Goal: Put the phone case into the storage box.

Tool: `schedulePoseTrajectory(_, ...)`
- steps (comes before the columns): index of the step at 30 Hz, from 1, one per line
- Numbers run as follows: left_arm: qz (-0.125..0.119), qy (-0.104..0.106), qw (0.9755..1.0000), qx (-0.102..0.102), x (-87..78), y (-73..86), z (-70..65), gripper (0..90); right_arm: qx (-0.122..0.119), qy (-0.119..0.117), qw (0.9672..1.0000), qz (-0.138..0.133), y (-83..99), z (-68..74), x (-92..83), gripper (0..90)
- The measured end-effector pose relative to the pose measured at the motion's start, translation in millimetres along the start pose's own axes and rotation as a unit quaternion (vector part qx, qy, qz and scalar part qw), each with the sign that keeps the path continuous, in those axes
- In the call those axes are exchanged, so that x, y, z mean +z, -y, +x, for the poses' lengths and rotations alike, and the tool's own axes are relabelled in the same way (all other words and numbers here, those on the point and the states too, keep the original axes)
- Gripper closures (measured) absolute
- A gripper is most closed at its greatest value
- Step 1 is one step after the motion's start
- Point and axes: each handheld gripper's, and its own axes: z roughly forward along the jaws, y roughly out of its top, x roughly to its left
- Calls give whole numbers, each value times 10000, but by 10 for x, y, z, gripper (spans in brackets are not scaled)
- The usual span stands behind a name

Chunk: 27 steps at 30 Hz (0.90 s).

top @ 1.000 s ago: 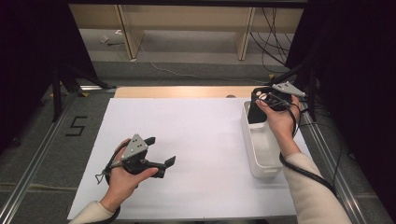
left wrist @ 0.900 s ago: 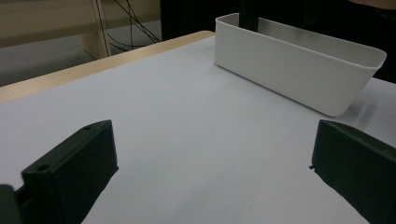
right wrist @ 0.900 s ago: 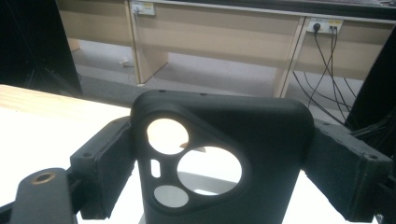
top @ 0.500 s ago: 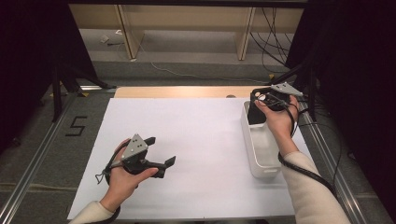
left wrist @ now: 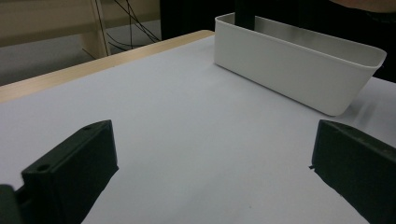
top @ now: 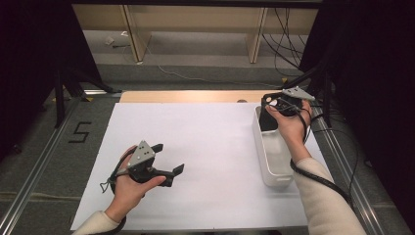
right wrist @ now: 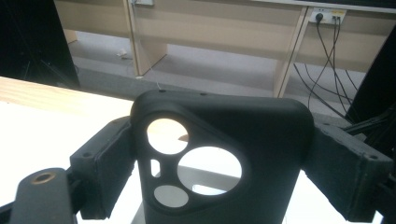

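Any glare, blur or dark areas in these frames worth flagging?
High view: dark sides, evenly lit white table sheet. Left gripper view: near jaws soft, white bin sharp. Right gripper view: black phone case backlit, sheet behind it overexposed through its cutouts.

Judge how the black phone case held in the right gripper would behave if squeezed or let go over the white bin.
The phone case is a thin shell with cutouts, so probably light and slightly flexible. It looks matte, likely not slippery. Released, it would probably drop into the white bin.

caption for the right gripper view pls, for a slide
Right hand-held gripper clamps a black phone case above the white bin.
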Motion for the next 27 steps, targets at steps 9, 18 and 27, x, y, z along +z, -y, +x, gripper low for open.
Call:
schedulePoseTrajectory(9,3,6,10000,-1,1,1,-1,0,-18,9,10000,55,8,-4,29,152)
schedulePoseTrajectory(18,3,-3,10000,-1,1,1,2,0,2,22,9999,98,31,-6,76,151)
schedulePoseTrajectory(27,8,7,10000,-1,6,3,-2,0,17,30,9999,143,42,-7,112,151)
